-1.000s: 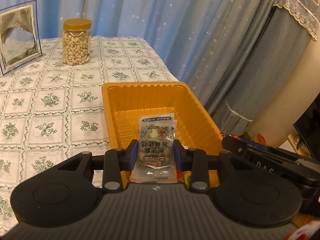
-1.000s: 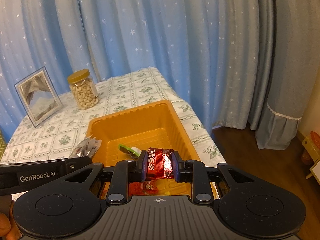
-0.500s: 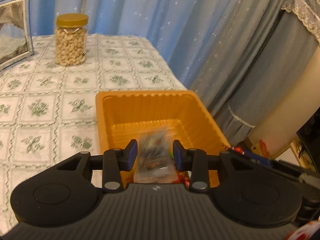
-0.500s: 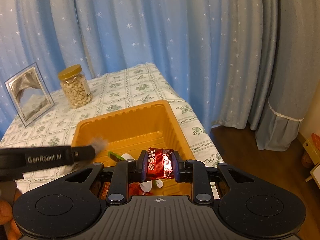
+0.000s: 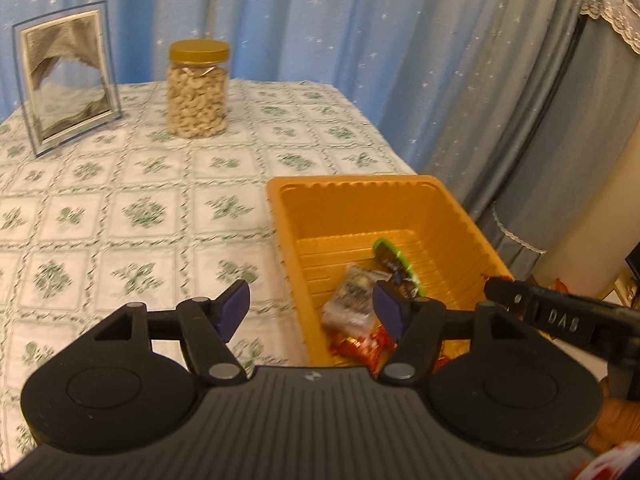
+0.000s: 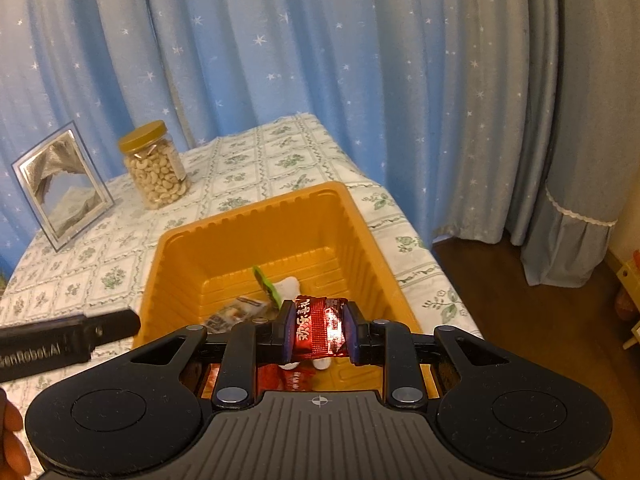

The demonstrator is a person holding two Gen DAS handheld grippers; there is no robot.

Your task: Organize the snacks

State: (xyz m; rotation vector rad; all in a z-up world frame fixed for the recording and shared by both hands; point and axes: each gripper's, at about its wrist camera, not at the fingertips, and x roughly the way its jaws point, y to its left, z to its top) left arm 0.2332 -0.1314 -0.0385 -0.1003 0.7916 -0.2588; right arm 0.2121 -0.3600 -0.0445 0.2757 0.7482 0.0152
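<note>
The orange tray (image 5: 472,224) sits at the table's near right corner, its right wall close to the edge of the flowered tablecloth (image 5: 132,208); past that edge the cloth hangs and bare wooden floor (image 6: 532,320) shows. Left of the tray the cloth lies open all the way back to the cashew jar (image 5: 197,89) and the picture frame (image 5: 66,76), both well apart from the tray, with blue starred curtains (image 6: 320,60) behind the table.

My left tongs (image 5: 310,307) hang over the tray's left wall, jaws opening, nothing pressed between the blue pads. The clear snack packet (image 5: 352,300) lies blurred inside the tray, just beside my right-hand pad. A green-edged packet (image 5: 394,262) lies behind it, red wrappers (image 5: 360,348) in front of it.

My right tongs (image 6: 318,332) are clamped on a red candy packet (image 6: 319,328), held upright over the tray's near end, clear of the walls. My left tool's black finger (image 6: 68,340) reaches in from the left.
</note>
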